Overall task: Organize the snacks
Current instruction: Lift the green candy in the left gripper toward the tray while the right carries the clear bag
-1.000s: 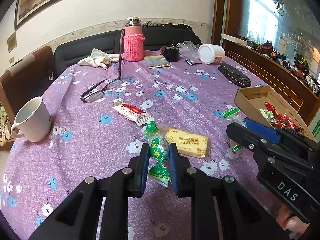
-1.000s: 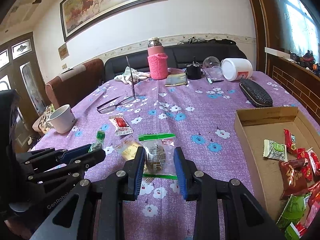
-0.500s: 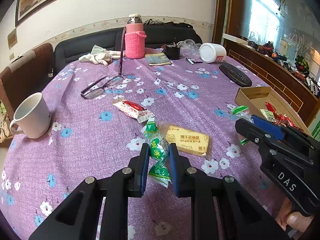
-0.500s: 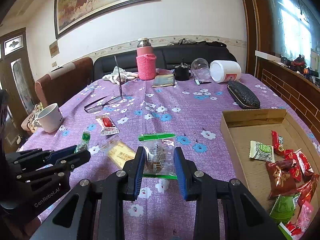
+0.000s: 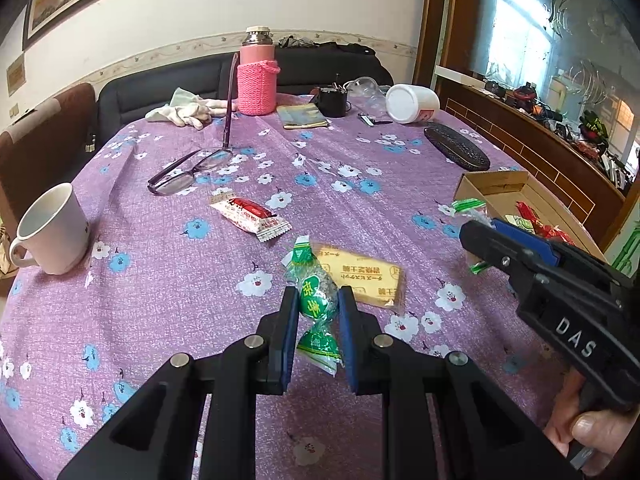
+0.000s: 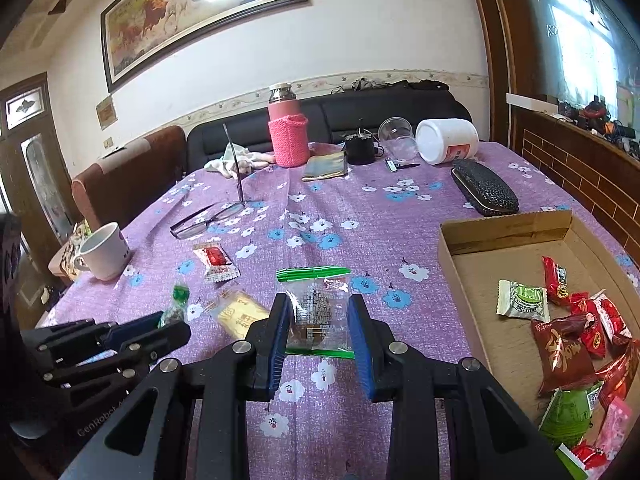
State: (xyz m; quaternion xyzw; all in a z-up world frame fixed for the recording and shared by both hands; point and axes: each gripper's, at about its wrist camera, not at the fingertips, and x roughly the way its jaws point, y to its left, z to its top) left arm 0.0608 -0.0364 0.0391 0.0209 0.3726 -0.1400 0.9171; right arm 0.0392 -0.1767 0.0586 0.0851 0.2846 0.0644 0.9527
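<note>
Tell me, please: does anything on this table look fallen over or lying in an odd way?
Yes. The white jar at the far side lies on its side. The glasses rest lenses-down with one arm sticking straight up. Three snacks are outside the box, still loose on the cloth: the red packet, the yellow packet and none look torn.

We see white mug [image 5: 50, 236] at cloth's left edge, purple glasses [image 5: 188, 168] mid-table, pink knit-sleeved flask [image 5: 257, 78] at far side, white jar [image 6: 448, 141] on its side, dark glasses case [image 6: 484, 192] near it.
</note>
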